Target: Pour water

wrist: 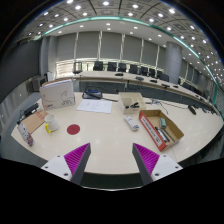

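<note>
The gripper [110,165] hangs above the near edge of a broad cream-coloured table [105,140], its two fingers spread wide apart with nothing between them; the magenta pads [76,157] face each other across a bare stretch of tabletop. Just beyond the fingers and a little to the left lies a small red disc [73,129], flat on the table. Past the right finger sits a red tray [157,130], long and shallow and set at an angle, with small things inside that cannot be made out. Between the disc and the tray, nearer the middle of the table, lies a small clear bottle [132,123] on its side, the only thing here that looks fit to hold water. At the table's left end are a wooden block [34,121], and a slim pale thing beside it that cannot be told. Farther back, toward the left far corner, stands a white box [57,95] like a monitor; flat papers [96,105] lie to its right, and a cardboard box [131,100] stands near the far edge. Beyond the table runs a row of desks with dark chairs [122,68], then a wall of windows [105,46] under ceiling lights.
</note>
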`<state>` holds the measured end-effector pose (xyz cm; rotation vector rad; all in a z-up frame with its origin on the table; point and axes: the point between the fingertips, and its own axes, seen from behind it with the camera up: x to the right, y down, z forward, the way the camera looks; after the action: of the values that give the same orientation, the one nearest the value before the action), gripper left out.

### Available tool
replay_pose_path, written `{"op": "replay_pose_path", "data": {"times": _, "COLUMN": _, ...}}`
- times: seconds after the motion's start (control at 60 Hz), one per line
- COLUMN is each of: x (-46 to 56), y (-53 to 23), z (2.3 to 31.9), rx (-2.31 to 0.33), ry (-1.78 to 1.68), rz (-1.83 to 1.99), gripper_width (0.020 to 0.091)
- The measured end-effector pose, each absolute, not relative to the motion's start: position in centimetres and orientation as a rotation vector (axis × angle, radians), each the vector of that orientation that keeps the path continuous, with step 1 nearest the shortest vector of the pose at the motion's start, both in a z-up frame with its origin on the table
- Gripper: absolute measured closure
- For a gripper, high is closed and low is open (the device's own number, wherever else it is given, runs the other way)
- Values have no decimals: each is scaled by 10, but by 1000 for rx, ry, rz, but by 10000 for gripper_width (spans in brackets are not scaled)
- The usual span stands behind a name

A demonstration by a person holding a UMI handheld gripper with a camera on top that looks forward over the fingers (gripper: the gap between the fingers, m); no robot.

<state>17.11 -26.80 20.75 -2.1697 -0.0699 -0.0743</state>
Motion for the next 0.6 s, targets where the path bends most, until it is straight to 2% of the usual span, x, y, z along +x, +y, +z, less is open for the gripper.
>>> {"op": "replay_pose_path", "data": {"times": 0.133, "x": 147, "y": -287, "z": 201, "rx": -2197, "ry": -107, "rz": -65, "gripper_width": 239}}
{"op": "replay_pose_path", "data": {"times": 0.383, "x": 22, "y": -308, "z": 178, "rx": -2202, "ry": -182, "rz": -39, "gripper_width": 237}}
{"op": "replay_pose_path", "data": {"times": 0.6, "x": -123, "y": -324, "z": 137, "rx": -2201, "ry": -210, "rz": 53, "gripper_width": 240}}
